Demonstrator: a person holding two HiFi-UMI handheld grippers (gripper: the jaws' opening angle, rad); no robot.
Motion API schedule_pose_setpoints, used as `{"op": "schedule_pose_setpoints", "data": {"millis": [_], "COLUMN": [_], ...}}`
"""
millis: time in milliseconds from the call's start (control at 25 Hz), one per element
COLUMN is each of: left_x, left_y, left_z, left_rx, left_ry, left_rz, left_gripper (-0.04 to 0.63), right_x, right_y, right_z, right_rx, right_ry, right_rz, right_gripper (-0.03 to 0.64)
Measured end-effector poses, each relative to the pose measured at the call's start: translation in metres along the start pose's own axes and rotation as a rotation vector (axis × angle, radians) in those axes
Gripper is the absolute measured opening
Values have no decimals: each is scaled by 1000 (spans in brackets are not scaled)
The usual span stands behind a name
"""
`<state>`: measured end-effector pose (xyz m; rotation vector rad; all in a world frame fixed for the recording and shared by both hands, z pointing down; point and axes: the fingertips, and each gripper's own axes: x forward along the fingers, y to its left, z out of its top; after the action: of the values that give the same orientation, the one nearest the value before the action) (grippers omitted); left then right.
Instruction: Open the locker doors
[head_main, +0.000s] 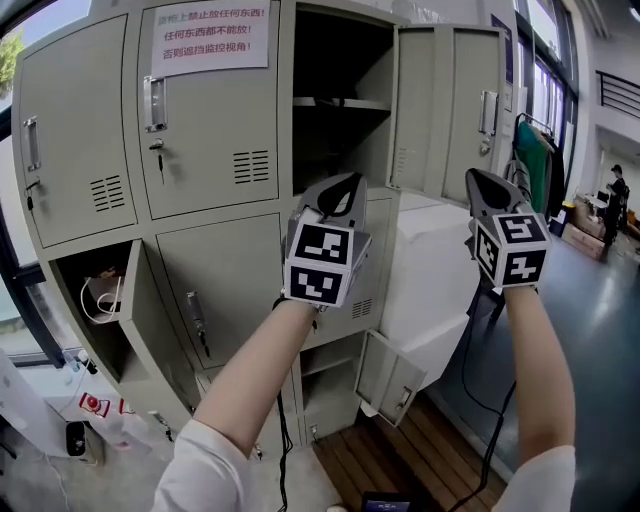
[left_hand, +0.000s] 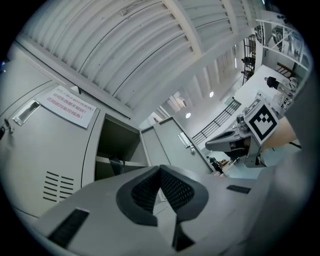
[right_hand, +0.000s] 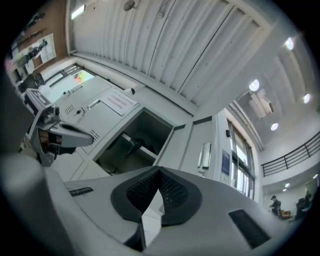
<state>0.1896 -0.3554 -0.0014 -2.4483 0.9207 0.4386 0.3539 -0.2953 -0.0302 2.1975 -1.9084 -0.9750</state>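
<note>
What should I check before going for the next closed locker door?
1. Left tool empty: ok, jaws together, nothing between them.
2. Right tool empty: ok, jaws together, nothing held.
3. Jaws apart to take a handle: not ok, both tools are shut.
4. Top right door open: ok, swung wide.
5. Top middle door open: not ok, shut; its handle is untouched.
6. Top left door open: not ok, shut.
</note>
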Motion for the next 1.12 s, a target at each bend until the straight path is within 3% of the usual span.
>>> {"op": "schedule_pose_setpoints", "data": {"millis": [440,1120], "left_x": [-52,-110], "left_y": [5,-39], "left_z": [-22,-28], "left_rx": [-113,-47], "left_ry": [18,78], "left_rz": [39,83], "left_gripper": [14,14], "right_x": [-32,-94], "right_y": [100,190], "right_z": [19,19], "right_rx": [45,195], "right_ry": [-39,-137], "right_rz": [203,520], "right_gripper": [22,21]}}
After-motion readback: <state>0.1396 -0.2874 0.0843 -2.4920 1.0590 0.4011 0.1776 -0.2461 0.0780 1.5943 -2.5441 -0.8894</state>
